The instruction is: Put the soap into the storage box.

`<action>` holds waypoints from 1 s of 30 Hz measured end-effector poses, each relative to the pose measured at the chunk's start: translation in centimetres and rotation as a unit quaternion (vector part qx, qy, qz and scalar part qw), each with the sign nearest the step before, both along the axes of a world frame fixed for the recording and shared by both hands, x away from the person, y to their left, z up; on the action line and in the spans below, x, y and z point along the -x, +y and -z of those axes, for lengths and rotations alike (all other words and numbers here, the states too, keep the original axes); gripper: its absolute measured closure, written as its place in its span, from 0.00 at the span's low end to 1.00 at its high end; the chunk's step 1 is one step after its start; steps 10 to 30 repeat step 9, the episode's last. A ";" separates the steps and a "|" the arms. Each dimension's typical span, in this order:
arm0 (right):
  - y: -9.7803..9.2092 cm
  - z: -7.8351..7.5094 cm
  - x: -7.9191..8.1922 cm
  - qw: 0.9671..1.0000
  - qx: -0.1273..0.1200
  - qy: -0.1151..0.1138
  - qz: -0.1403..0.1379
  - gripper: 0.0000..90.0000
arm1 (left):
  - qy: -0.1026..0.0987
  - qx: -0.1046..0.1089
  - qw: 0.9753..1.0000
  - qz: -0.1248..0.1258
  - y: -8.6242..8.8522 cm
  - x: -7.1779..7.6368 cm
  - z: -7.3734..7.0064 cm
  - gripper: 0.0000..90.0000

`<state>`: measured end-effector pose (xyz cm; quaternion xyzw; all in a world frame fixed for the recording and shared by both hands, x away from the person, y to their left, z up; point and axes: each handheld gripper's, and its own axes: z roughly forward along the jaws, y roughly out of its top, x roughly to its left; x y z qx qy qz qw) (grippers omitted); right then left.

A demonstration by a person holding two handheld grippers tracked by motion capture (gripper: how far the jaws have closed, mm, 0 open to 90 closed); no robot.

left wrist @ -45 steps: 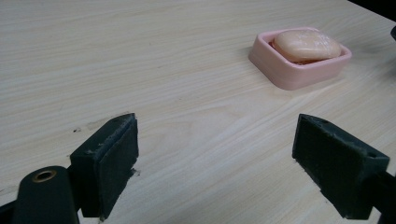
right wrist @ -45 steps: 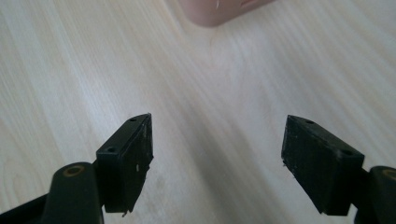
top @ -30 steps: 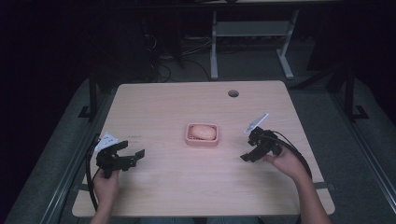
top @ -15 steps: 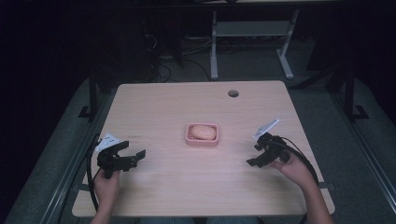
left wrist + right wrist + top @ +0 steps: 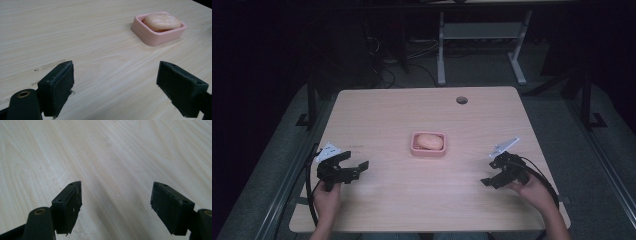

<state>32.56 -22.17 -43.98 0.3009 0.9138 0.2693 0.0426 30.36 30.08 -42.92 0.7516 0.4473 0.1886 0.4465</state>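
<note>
A pink soap dish holding a pale bar of soap sits mid-table; the left gripper and right gripper rest well apart from it on either side, jaws spread wide and empty; the dish lies ahead and right of the left jaws.

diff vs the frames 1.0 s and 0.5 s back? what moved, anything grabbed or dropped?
The right gripper has pulled back toward the person and out toward the table's right edge, away from the soap dish; its jaws are open and empty. Nothing was grabbed or released. The left gripper, also open, the dish and the soap in it stayed put.
</note>
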 end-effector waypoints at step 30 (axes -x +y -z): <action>-0.8 0.3 1.9 1.000 -0.010 -0.008 0.012 0.27 | -0.002 0.000 1.000 0.000 -0.2 -0.1 0.0 0.16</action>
